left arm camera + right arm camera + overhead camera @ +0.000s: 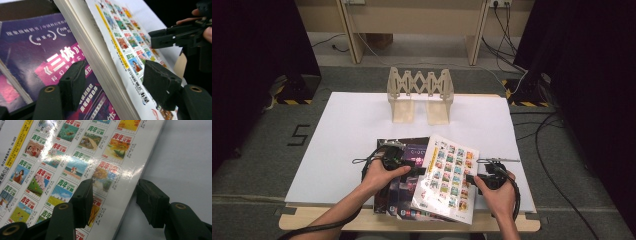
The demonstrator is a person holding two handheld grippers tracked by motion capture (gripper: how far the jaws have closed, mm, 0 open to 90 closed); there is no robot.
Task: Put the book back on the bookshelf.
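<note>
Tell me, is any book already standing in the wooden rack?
No, the wooden rack stands empty, and the books lie near the table's front edge.

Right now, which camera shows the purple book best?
The left gripper view: the purple book sits close up there, its white cover writing clear, beside the tilted picture magazine. The high view shows the purple book small, partly under the magazine and the left tool. The right gripper view looks at the magazine instead.

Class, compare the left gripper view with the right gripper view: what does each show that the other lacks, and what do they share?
Left gripper view alone: the purple book cover with white Chinese title, the white book's page edges, and the other black gripper opposite. Right gripper view alone: the bare white table surface beside the book. Shared: the glossy white book cover printed with rows of small colourful pictures, with open jaws astride its edge.
</note>
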